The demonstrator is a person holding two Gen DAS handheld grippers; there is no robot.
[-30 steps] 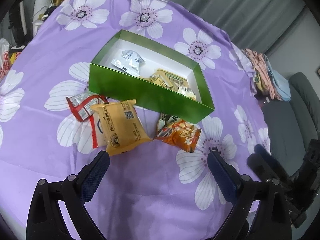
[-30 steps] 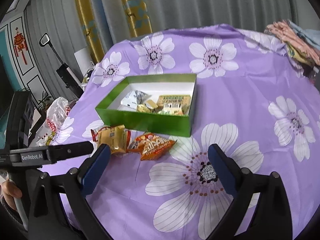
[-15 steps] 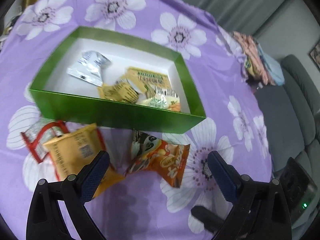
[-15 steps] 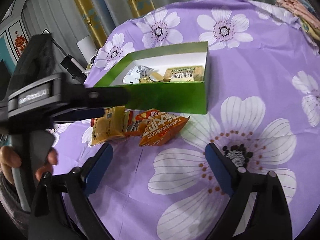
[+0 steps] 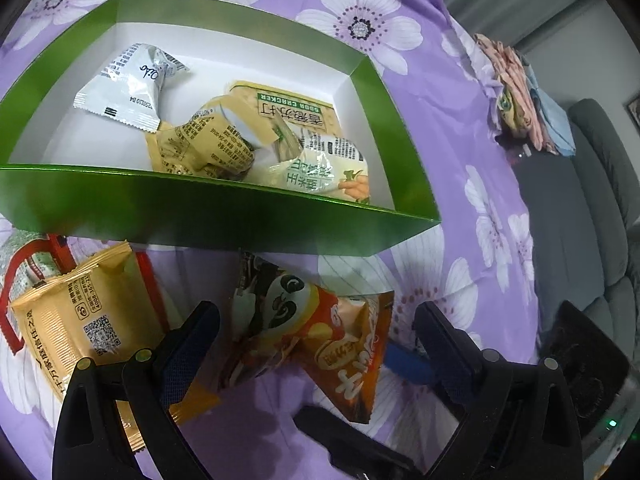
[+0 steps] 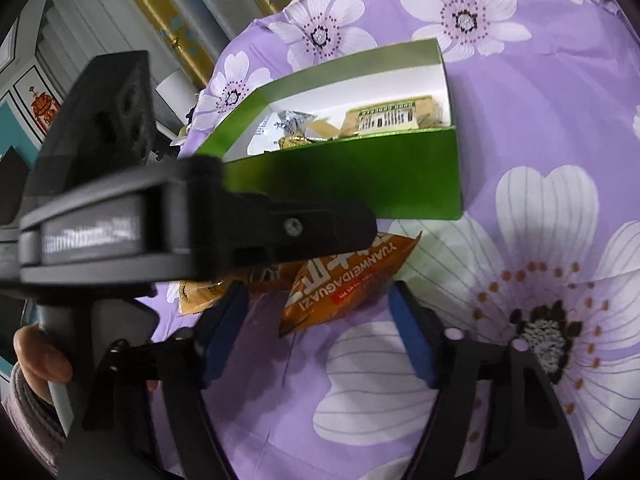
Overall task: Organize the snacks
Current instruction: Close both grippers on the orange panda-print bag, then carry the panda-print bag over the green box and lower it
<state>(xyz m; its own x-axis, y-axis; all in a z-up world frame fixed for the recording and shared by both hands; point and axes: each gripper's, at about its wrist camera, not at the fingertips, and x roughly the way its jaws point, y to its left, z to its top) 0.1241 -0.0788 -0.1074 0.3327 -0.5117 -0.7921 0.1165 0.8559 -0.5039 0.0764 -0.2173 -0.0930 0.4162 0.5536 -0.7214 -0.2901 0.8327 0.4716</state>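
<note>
Both tongs were held open around the orange snack packet (image 5: 320,336) before the green box (image 5: 224,216): left tongs (image 5: 316,344) wide, right tongs (image 6: 316,320) just narrowed, nothing gripped.

Your left wrist camera looks steeply down along its own fingers, close over the purple flowered cloth (image 5: 460,128), so near that the green box (image 5: 224,224) fills the upper half and you see straight into it. Beyond, at the right edge, it takes in a grey sofa (image 5: 600,184). Your right wrist camera sits lower and looks more across the table, meeting the green box (image 6: 360,176) from its near corner, with curtains (image 6: 168,12) behind. Both views share the box and the orange packet (image 5: 332,332) in front of it (image 6: 344,280). The left gripper's body (image 6: 160,216) crosses the right view, very close and blurred.
</note>
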